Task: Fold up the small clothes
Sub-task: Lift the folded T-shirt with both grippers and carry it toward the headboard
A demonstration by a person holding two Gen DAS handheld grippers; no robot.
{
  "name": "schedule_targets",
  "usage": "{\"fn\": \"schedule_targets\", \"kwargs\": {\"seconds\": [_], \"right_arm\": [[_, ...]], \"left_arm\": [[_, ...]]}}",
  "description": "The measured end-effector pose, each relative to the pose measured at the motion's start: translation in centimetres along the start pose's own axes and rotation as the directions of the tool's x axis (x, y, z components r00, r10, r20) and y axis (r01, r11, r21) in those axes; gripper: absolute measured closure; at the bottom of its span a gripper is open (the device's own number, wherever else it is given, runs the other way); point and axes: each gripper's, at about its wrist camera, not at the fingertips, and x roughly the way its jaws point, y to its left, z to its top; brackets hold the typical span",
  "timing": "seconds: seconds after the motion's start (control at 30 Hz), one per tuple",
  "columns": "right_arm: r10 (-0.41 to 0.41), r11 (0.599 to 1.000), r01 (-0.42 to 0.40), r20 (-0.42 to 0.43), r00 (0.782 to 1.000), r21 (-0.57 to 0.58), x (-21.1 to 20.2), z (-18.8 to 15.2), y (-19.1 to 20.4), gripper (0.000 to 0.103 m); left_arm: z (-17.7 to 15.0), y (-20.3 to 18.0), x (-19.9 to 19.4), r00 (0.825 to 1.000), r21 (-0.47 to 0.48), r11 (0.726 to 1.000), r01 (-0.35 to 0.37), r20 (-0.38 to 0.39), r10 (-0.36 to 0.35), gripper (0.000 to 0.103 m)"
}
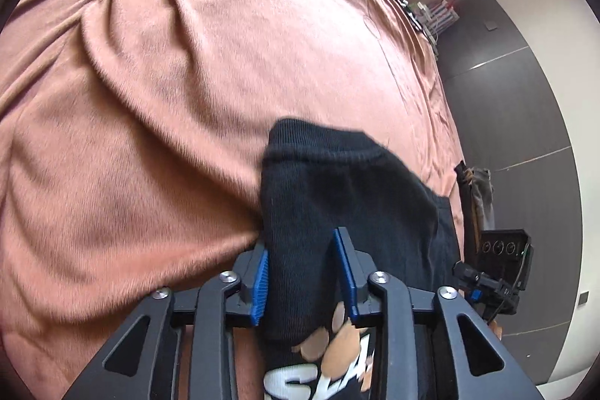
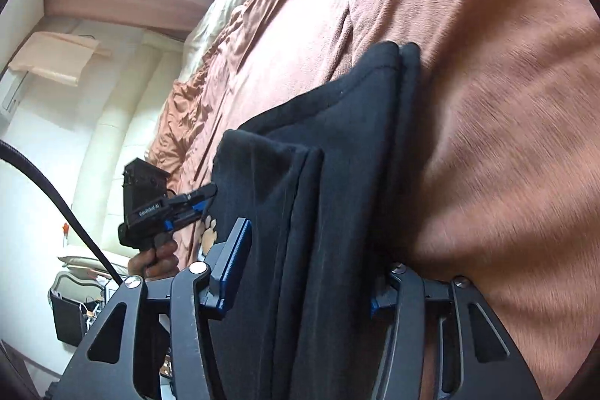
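A: Evidently the black garment [image 1: 337,197] is held up off the bed [image 1: 168,62] by both grippers at once, so that it can be kept taut and its edges matched before it is laid down.

B: How is it gripped?

A: The left gripper [image 1: 305,272] is closed on a bunched part near the printed design, its 2 blue pads pressed into the cloth. The right gripper [image 2: 300,272] is set wider, and several stacked layers pass between its jaws; whether they are truly pinched cannot be told.

B: And the stage?

A: A fold is judged already made, since doubled edges are seen.
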Motion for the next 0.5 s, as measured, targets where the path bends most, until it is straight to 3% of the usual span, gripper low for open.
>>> {"fn": "schedule_targets", "kwargs": {"seconds": [0.1, 0.23, 0.27, 0.3, 0.37, 0.5], "right_arm": [[-0.017, 1.0, 0.017, -0.011, 1.0, -0.011, 0.5, 0.5, 0.0, 0.064], [-0.075, 0.997, 0.075, -0.009, 0.997, -0.001, 0.4, 0.8, 0.1, 0.087], [-0.082, 0.997, 0.082, -0.008, 0.997, 0.007, 0.6, 0.9, 0.1, 0.09], [-0.096, 0.995, 0.096, -0.005, 0.995, 0.0, 0.6, 0.9, 0.5, 0.091], [-0.14, 0.989, 0.14, 0.004, 0.99, -0.035, 0.6, 0.7, 1.8, 0.093], [-0.158, 0.984, 0.161, 0.047, 0.986, -0.078, -0.6, 0.1, 4.8, 0.093]], "left_arm": [[1.0, 0.1, 0.6, 1.0, -0.023, 1.0, 0.008, 0.008, -0.008, 0.075], [1.7, 0.2, 1.4, 1.0, -0.025, 1.0, 0.013, 0.0, -0.014, 0.075], [1.9, 0.1, 1.4, 1.0, -0.028, 1.0, 0.01, 0.002, -0.01, 0.081], [1.9, -0.2, 1.3, 1.0, -0.012, 1.0, -0.005, 0.012, 0.005, 0.091], [1.8, -1.1, 0.9, 0.999, 0.037, 0.999, -0.013, 0.043, 0.011, 0.096], [1.5, -1.8, -0.7, 0.997, 0.039, 0.999, 0.026, 0.071, -0.029, 0.096]]}}
